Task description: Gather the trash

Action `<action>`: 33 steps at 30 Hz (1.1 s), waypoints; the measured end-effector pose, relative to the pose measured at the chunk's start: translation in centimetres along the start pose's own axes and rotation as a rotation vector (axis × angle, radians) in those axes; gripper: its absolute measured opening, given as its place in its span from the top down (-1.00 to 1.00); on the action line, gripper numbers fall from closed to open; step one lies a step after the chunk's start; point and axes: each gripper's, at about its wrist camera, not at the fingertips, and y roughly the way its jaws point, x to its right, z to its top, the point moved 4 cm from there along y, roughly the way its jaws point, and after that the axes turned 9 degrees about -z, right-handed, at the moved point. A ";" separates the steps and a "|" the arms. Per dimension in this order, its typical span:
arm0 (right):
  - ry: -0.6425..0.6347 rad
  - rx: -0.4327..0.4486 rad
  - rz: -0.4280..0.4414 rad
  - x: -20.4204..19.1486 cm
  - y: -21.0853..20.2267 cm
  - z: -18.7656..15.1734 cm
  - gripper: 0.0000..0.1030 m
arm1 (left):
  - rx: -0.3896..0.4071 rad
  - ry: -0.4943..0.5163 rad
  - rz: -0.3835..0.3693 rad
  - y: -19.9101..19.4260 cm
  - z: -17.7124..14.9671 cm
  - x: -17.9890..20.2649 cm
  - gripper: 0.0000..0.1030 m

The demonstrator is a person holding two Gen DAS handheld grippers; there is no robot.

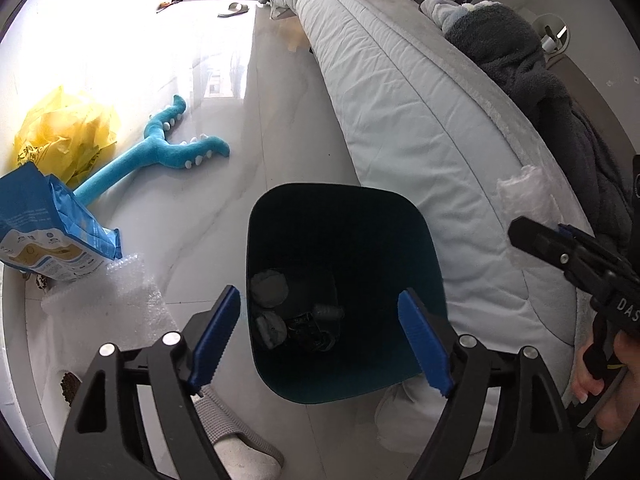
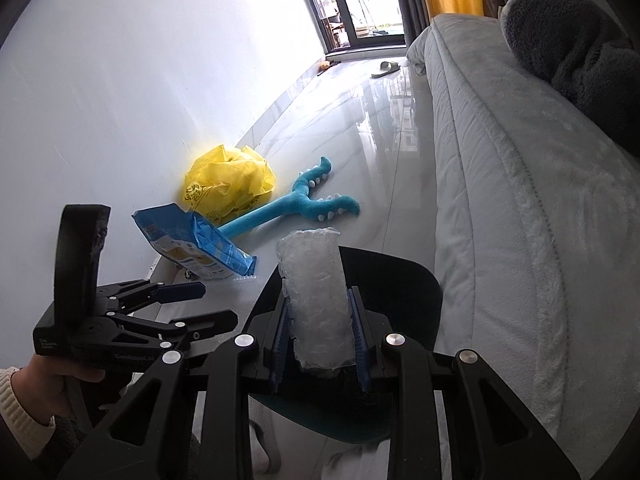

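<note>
A dark teal trash bin (image 1: 344, 216) stands on the floor beside the bed, with dark crumpled trash at its bottom. My left gripper (image 1: 320, 332) is open and empty, above the bin's mouth. My right gripper (image 2: 320, 320) is shut on a roll of clear bubble wrap (image 2: 316, 300), held over the bin's rim (image 2: 400, 272); that roll also shows in the left wrist view (image 1: 524, 196). On the floor lie more bubble wrap (image 1: 116, 300), a blue paper bag (image 1: 52, 228) and a crumpled yellow plastic bag (image 1: 68, 132).
A bed with a pale quilt (image 1: 400, 112) runs along the right, a dark fleece blanket (image 1: 516, 52) on it. A blue plush toy (image 1: 160, 152) lies on the floor. A slipper (image 1: 234, 9) lies near the far window. White wall at the left.
</note>
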 end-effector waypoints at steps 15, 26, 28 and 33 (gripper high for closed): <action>-0.013 -0.160 0.005 -1.9 5.4 -2.6 0.45 | 0.171 0.119 0.022 -4.3 1.7 1.3 -0.43; -0.022 -0.239 -0.017 -2.5 8.9 -4.0 0.41 | 0.258 0.187 -0.011 -6.8 2.5 3.3 -0.19; -0.018 -0.254 -0.019 -2.4 9.3 -4.3 0.30 | 0.280 0.194 -0.022 -7.4 2.8 3.8 -0.17; -0.020 -0.264 -0.030 -2.2 9.3 -4.6 0.14 | 0.335 0.211 -0.049 -9.0 3.8 5.6 -0.17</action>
